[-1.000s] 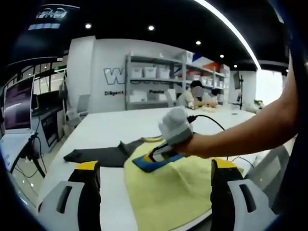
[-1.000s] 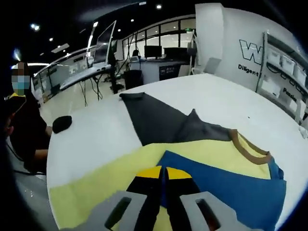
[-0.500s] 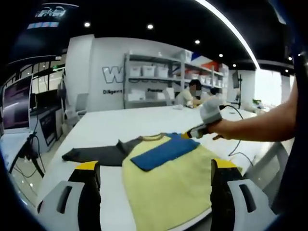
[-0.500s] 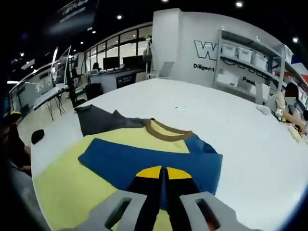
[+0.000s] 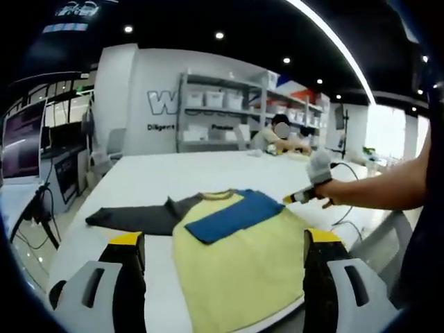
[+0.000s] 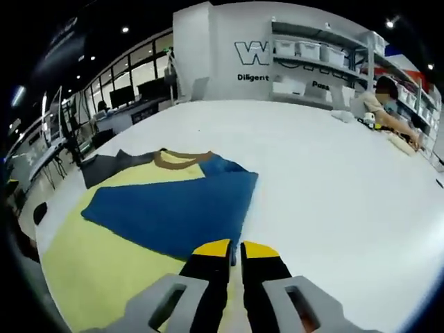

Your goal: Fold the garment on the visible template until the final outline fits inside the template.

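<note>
I get even, bright indoor light from ceiling spots (image 5: 219, 35) and a long strip light (image 5: 333, 43); a window (image 5: 387, 132) at the far right of the left gripper view blows out white. The white surface (image 6: 333, 180) glares softly, with shadows faint. Heavy fisheye bend at the edges, shelves (image 5: 222, 118) curve. Both feeds are slightly soft; wall lettering smears. My near tongs (image 6: 235, 251) are blurred in the right gripper view.

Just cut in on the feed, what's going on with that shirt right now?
A person is folding a yellow shirt spread on the white table. Its blue sleeve is laid across the body, and the dark grey sleeve still lies out flat to the side. The right gripper, jaws together, sits at the blue sleeve's edge. The left gripper hangs open above the shirt's near part.
</note>
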